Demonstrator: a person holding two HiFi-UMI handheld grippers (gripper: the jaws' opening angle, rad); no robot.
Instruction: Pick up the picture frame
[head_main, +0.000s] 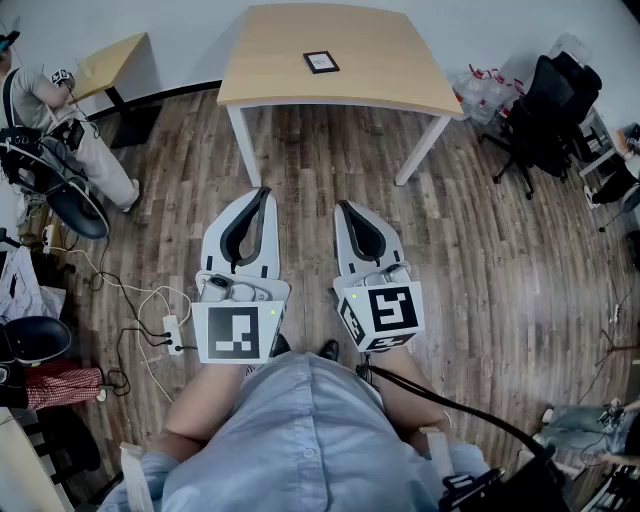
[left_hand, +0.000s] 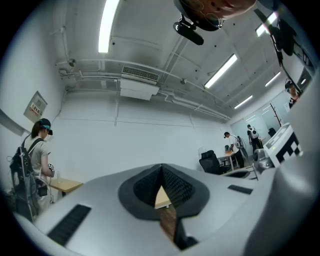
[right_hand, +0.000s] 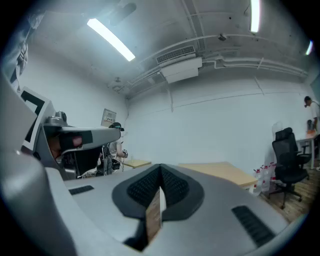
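Note:
The picture frame (head_main: 321, 62) is small, black-edged and lies flat near the far middle of a light wooden table (head_main: 280, 70). Both grippers are held side by side over the wooden floor, well short of the table and pointing towards it. The left gripper (head_main: 263, 192) has its tips together with nothing between them. The right gripper (head_main: 343, 206) is likewise shut and empty. In the left gripper view the left gripper's (left_hand: 161, 170) dark pads meet at the tip. In the right gripper view the right gripper's (right_hand: 160, 172) jaws are together, with the table (right_hand: 220, 172) beyond them.
A person (head_main: 45, 100) stands at the left by a smaller wooden table (head_main: 112, 58). A black office chair (head_main: 548, 112) and a bag of bottles (head_main: 487, 90) are at the right. A power strip (head_main: 171, 333) with cables lies on the floor at the left.

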